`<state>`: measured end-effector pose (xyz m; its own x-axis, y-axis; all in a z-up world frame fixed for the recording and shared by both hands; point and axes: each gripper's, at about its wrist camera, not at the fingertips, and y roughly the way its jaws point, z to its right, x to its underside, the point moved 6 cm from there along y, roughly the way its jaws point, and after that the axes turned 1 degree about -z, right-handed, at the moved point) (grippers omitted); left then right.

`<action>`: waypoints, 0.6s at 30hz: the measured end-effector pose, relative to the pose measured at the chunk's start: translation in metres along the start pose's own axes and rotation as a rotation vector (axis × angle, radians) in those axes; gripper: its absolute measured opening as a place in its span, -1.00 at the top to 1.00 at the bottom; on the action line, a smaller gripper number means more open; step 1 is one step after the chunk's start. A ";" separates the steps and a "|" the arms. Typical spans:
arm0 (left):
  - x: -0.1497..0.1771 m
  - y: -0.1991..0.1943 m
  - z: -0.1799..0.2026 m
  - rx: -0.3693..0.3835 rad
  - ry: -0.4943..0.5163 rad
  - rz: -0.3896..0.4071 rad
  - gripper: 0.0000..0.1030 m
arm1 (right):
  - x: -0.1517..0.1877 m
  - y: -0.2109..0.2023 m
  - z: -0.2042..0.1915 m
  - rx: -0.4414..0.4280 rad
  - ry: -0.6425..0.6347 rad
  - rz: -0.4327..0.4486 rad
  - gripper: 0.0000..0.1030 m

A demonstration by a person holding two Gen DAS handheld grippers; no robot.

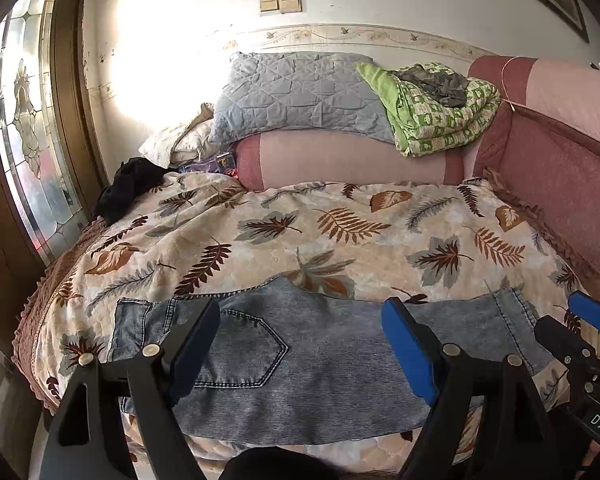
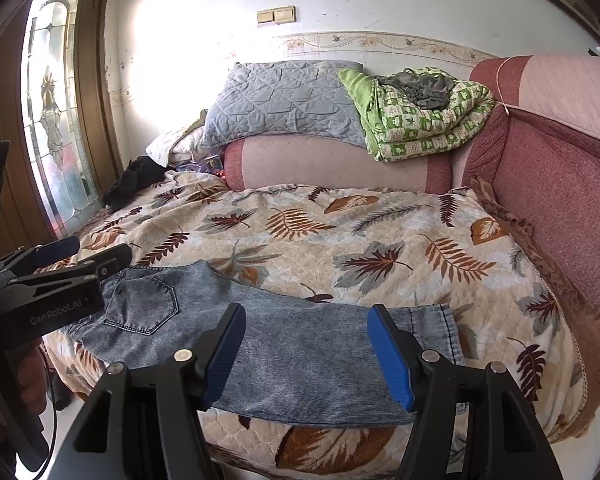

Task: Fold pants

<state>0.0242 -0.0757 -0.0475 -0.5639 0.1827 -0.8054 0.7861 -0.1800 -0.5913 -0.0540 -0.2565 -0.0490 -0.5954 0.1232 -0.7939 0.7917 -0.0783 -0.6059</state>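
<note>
Pants (image 1: 300, 356) lie flat at bed (image 1: 340, 232) near edge. Left tongs (image 1: 300, 344), right tongs (image 2: 306, 356) both released above denim. Risk: shallow pinch drags one layer; cloth slides off edge.

And there are the pants (image 1: 300, 364), faded light-blue denim, lying flat across the near edge of the leaf-print bedspread (image 1: 340, 232), already doubled so one leg sits on top of the other. The waist end is over on the left with a stitched back pocket (image 1: 244, 348) facing up, while the hemmed cuffs (image 2: 440, 328) run out to the right. The fabric looks smooth with only faint wrinkles, and the seat bulges toward the far side near the pocket.
</note>
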 end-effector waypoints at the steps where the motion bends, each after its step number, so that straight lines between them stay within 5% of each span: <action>1: 0.000 0.000 -0.001 -0.001 -0.001 -0.001 -0.62 | 0.000 0.001 -0.001 -0.002 0.000 -0.003 -0.30; 18: 0.008 0.007 -0.011 -0.027 -0.013 -0.026 -0.62 | 0.004 0.015 -0.017 0.004 -0.021 -0.046 -0.30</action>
<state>0.0275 -0.0650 -0.0575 -0.5875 0.1742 -0.7903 0.7776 -0.1491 -0.6109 -0.0422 -0.2401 -0.0598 -0.6336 0.1060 -0.7664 0.7631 -0.0774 -0.6416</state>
